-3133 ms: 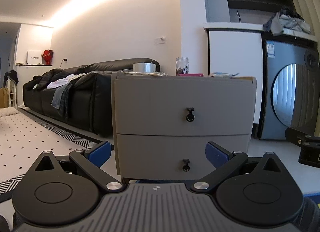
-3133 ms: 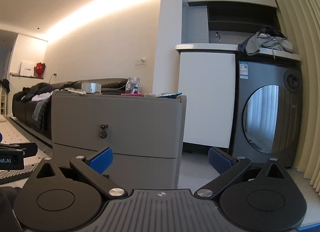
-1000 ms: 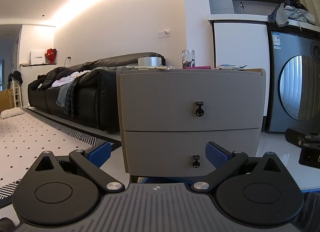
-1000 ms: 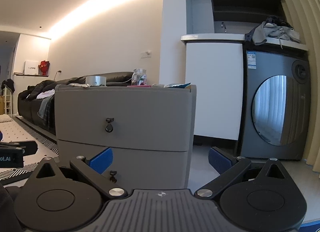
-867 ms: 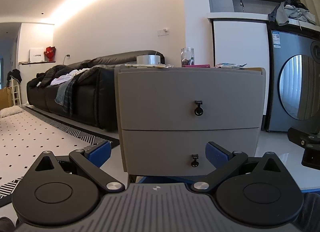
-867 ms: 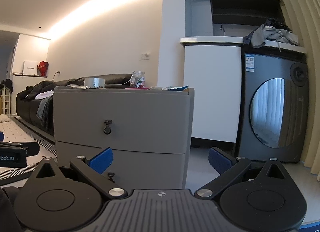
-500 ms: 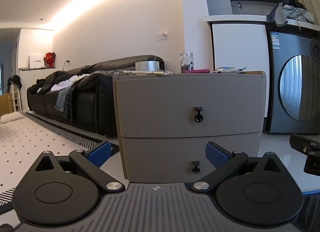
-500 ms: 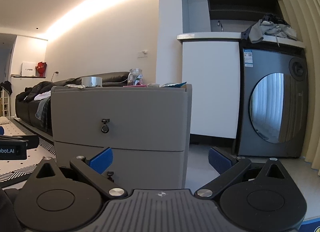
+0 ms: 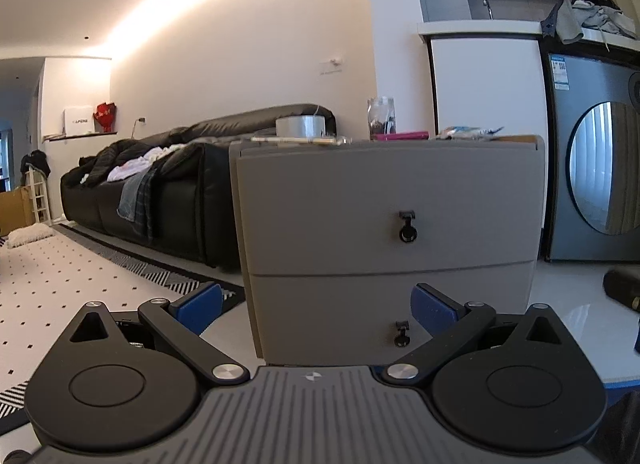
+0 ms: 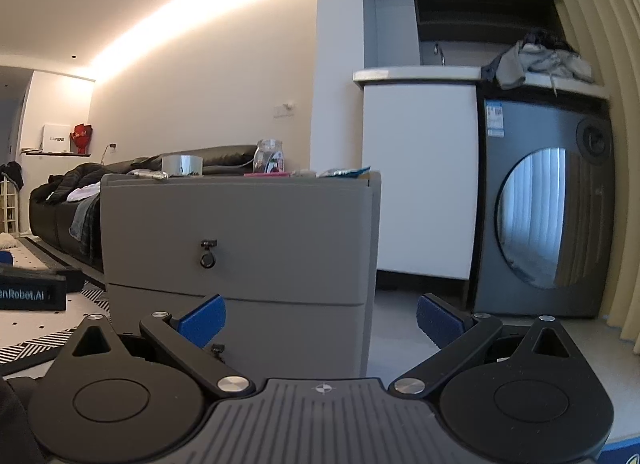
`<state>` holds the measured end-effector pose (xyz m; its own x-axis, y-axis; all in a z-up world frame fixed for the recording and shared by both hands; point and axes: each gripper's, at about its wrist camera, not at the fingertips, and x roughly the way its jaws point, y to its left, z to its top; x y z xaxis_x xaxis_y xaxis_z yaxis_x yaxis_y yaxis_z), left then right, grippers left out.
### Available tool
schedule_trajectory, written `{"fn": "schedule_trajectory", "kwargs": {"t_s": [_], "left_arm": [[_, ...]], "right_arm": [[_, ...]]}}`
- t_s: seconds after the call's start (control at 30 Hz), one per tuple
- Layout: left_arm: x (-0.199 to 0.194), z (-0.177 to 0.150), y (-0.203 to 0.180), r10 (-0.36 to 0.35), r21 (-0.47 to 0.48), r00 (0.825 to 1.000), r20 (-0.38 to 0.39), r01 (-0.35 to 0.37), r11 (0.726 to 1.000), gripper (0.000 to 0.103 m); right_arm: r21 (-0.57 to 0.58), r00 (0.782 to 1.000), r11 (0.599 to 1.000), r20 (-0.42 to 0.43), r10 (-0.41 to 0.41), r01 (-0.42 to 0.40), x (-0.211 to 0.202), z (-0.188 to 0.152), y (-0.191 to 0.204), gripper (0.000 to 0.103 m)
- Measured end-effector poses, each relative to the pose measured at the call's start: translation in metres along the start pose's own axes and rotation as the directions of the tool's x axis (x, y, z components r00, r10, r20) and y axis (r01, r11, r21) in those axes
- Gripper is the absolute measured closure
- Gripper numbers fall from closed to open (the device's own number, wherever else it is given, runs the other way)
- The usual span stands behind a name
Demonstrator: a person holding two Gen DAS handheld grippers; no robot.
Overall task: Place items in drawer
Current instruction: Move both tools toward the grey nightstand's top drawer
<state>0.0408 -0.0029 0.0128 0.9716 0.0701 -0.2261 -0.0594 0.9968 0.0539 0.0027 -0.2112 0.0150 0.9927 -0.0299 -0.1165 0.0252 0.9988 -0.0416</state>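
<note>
Living room with white wall, black leather sofa (image 9: 160, 192) at left and grey front-loading washing machine (image 10: 552, 220) at right; grey two-drawer plastic cabinet (image 9: 388, 232) standing on pale floor, dead ahead of both claws. Upper drawer (image 9: 384, 208) and lower drawer (image 9: 340, 316) both shut, each with a small black ring pull, upper pull (image 9: 407, 226) and lower pull (image 9: 401, 333). Items on cabinet top: silver tape roll (image 9: 300, 126), clear glass jar (image 9: 381, 114), flat pink object (image 9: 402, 136), crinkled blue-and-white packet (image 9: 468, 130). Left claw (image 9: 316, 300) wide open, empty, squarely facing drawer fronts, lower pull just inside its right finger. Right claw (image 10: 320, 314) wide open, empty, offset toward cabinet's right corner; left claw judged better lined up with pulls. Closed fronts equally fitting items yet to be stowed or drawer shut again afterwards. Drawer contents hidden; items on top seen edge-on only, flat ones hard to identify; lower pull half-masked in right view
</note>
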Motion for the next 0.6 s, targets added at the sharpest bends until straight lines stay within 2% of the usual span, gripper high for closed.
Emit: {"fn": "schedule_trajectory", "kwargs": {"t_s": [0.6], "left_arm": [[0.019, 0.008, -0.005, -0.008, -0.029, 0.999, -0.035, 0.007, 1.000, 0.000]], "right_arm": [[0.018, 1.000, 1.000, -0.029, -0.006, 0.006, 0.003, -0.004, -0.008, 0.000]]}}
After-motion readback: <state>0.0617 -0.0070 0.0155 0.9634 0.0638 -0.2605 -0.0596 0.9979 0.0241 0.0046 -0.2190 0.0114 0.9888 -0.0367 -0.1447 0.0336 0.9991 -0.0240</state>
